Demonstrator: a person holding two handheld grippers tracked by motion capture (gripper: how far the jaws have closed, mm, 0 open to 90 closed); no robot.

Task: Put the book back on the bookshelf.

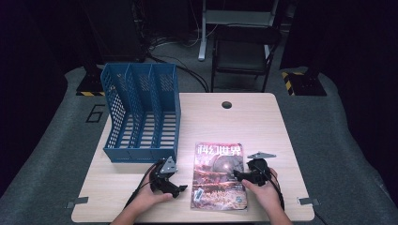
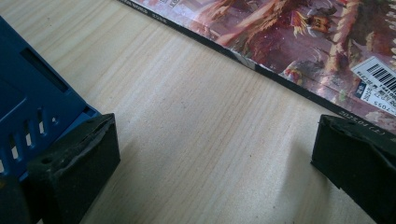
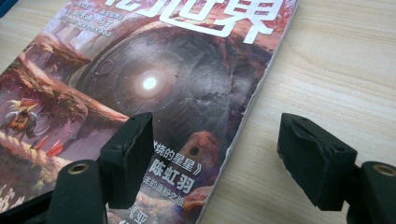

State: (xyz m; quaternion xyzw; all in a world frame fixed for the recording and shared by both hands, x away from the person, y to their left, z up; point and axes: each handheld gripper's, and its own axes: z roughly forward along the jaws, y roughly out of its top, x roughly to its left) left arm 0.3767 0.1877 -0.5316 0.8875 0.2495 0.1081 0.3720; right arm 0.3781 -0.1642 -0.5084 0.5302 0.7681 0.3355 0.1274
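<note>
Wood table [image 1: 253,122] carried blue file rack [image 1: 141,112], just left of left gripper [image 1: 174,189], & magazine [image 1: 218,176] btwn both grippers.

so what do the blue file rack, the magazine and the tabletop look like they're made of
Blue file rack: likely moulded plastic, uniform colour with slotted walls. Magazine: paper with a glossy printed cover that catches glare, thin bound edge. Tabletop: pale wood-grain surface, matte, possibly laminate rather than solid wood.

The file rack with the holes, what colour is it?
Blue. The file rack shows best in the high view, standing on the table's left side.
</note>
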